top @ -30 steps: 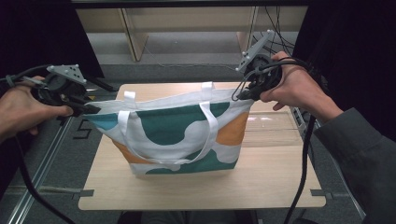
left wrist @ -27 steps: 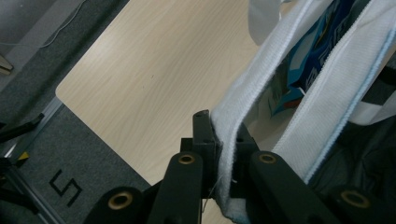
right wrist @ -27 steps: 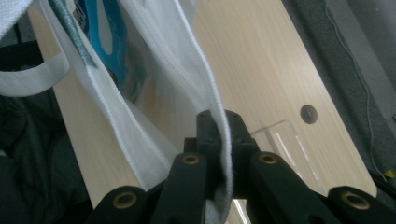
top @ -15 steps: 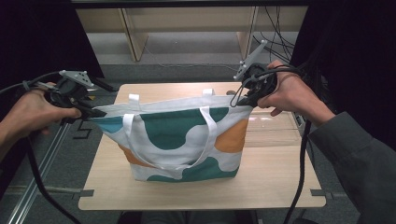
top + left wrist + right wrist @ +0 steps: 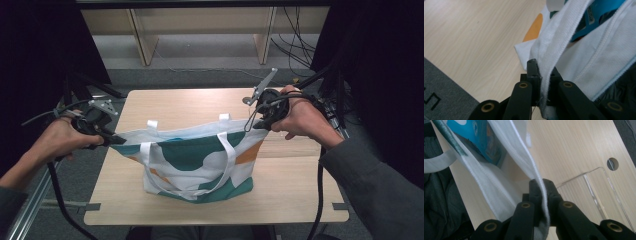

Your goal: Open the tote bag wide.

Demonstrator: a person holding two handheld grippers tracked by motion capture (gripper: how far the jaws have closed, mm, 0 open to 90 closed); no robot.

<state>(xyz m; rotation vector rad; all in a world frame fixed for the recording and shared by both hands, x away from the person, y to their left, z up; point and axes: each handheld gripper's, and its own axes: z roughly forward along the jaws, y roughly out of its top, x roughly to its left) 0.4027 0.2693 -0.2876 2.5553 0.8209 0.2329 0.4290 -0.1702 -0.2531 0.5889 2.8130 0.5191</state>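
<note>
Left claw [image 5: 116,140], right claw [image 5: 260,122] clamp tote bag [image 5: 200,162] rim.

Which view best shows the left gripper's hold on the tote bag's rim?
The left gripper view: the left gripper has its jaws clamped on the tote bag hem. The high view shows it at the bag's corner, far off. The right gripper view shows the opposite rim.

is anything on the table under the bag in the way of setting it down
Nothing visible. The bag hangs from both grippers, left and right, shut on its top corners; the table around it is bare.
</note>
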